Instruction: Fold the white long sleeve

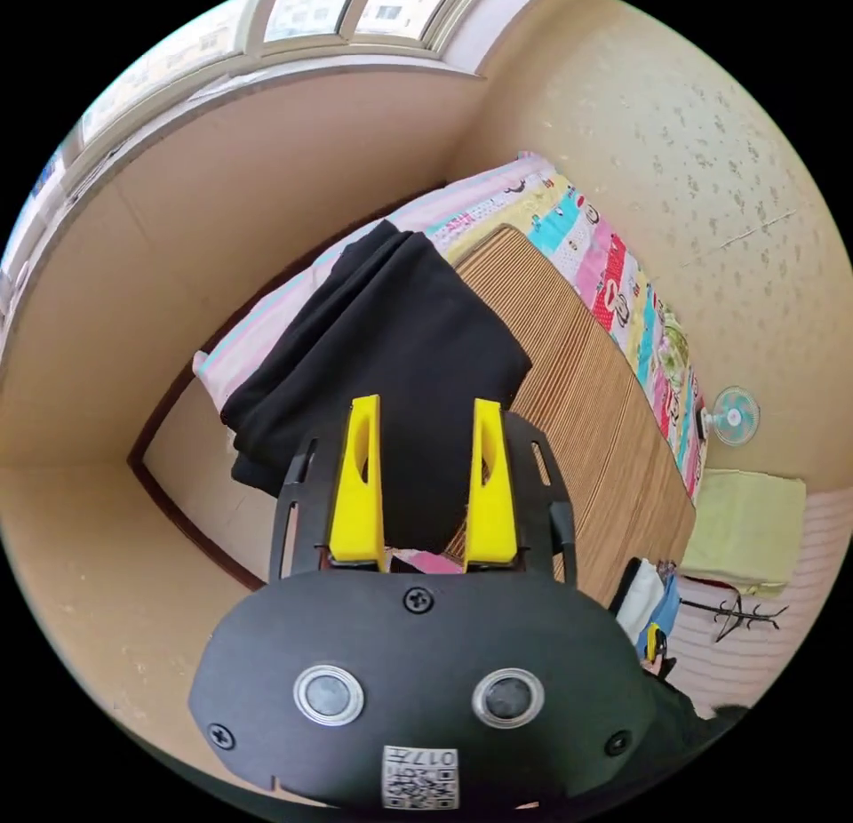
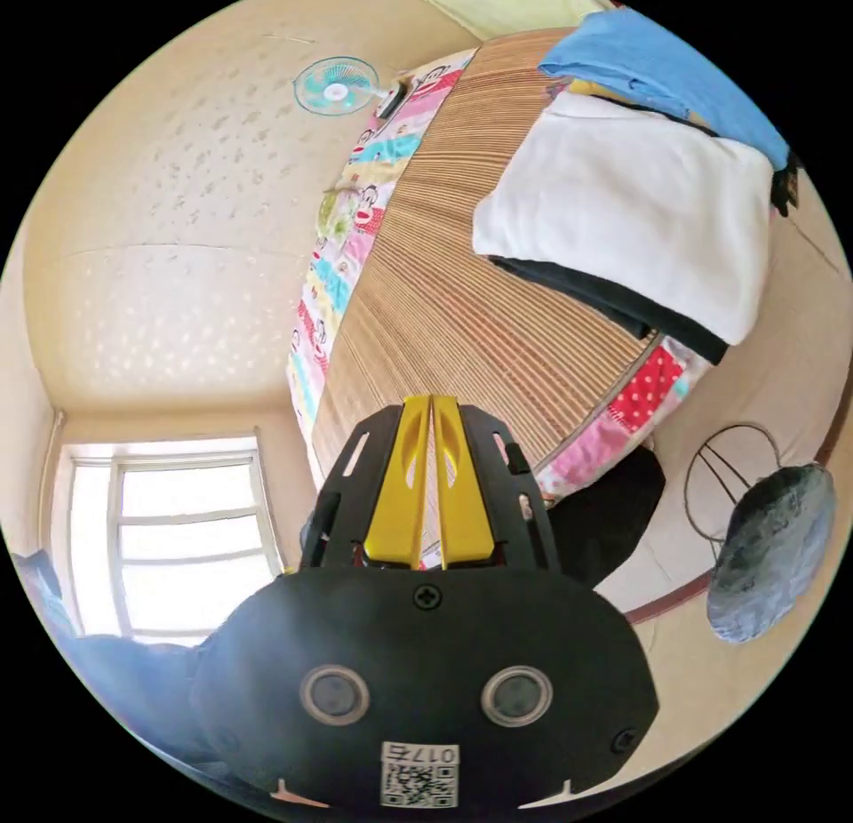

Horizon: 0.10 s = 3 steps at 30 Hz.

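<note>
Right gripper view: the right gripper (image 2: 431, 414), jaws closed on nothing, points toward the folded white shirt (image 2: 640, 219), upper right. The left gripper (image 1: 425, 414) hangs open and empty over a black garment (image 1: 391, 343). Folding looks done or not begun; next probably comes reaching for the shirt.

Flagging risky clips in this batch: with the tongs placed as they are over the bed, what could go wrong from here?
1. The white long sleeve lies stacked on a black garment near the mat's edge; pulling it may drag the pile off.
2. The right tongs are shut and far from it, so they must open first.
3. The left tongs hang open over a folded black garment, so they might grab the wrong item.
</note>
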{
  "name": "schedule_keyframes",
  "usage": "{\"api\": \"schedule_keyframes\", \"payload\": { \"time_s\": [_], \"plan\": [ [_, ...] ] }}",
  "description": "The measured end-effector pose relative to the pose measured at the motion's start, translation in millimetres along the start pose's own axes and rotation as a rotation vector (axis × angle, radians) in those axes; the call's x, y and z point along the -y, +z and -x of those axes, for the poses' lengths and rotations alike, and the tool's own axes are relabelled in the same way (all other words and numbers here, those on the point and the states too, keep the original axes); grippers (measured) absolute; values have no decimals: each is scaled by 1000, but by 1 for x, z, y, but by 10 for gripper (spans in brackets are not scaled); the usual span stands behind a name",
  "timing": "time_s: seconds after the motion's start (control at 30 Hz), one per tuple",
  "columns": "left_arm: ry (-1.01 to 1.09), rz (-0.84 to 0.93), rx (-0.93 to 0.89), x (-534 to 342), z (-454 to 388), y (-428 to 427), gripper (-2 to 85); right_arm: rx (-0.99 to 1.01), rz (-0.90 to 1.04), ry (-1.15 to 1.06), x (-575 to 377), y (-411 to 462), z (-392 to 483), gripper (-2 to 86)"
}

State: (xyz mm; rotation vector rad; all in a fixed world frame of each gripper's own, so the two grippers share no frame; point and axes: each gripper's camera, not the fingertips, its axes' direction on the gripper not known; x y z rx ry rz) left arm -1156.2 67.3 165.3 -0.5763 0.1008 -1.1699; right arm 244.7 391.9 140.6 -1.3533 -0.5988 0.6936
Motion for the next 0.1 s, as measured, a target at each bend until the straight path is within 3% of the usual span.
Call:
{"api": "schedule_keyframes", "payload": {
  "time_s": [0.1],
  "plan": [
    [-17,215,104,22,18,53,136,62,38,-76,-11,44,37,4]
  ]
}}
